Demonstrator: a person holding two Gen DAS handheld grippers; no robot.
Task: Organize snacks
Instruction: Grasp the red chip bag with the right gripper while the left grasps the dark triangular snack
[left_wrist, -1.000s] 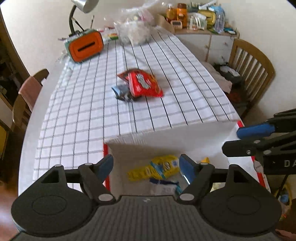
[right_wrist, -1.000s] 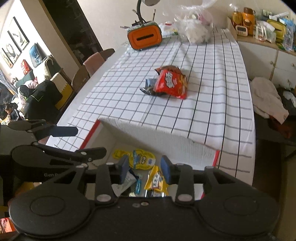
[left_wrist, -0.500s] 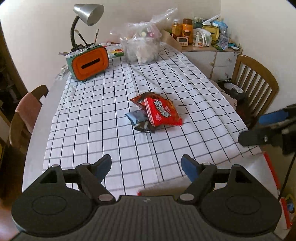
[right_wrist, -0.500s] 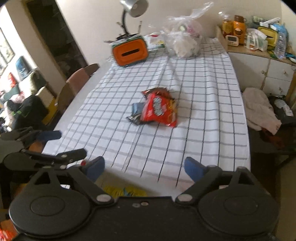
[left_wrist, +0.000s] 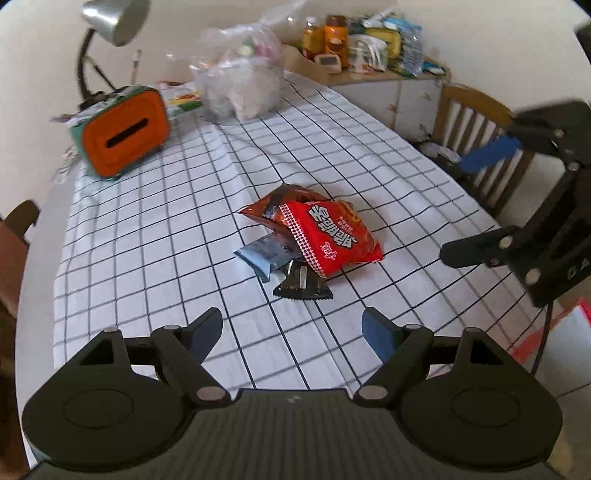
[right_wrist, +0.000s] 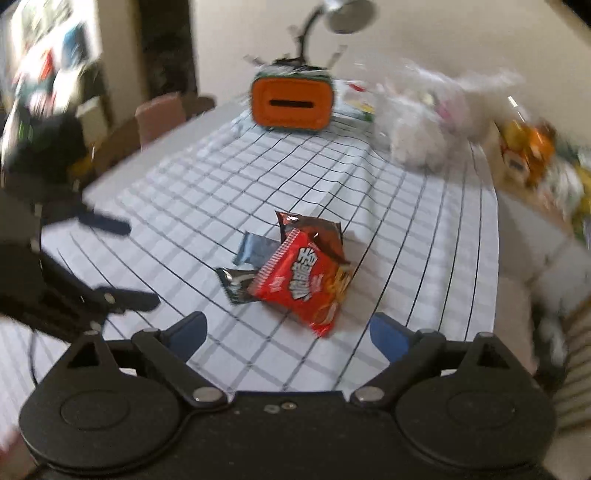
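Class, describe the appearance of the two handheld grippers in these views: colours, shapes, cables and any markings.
The left gripper and right gripper look alike: matte black bodies with two round discs, angled black linkage arms with silver rivets, and blue pads on the fingertips. The right one, seen side-on, carries partial white lettering and a thin black cable. No sleeves show.

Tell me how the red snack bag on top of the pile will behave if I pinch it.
The red snack bag looks puffed, so probably light and it should crumple. Its glossy film may slip. It overlaps the black packet, so lifting could drag that along.
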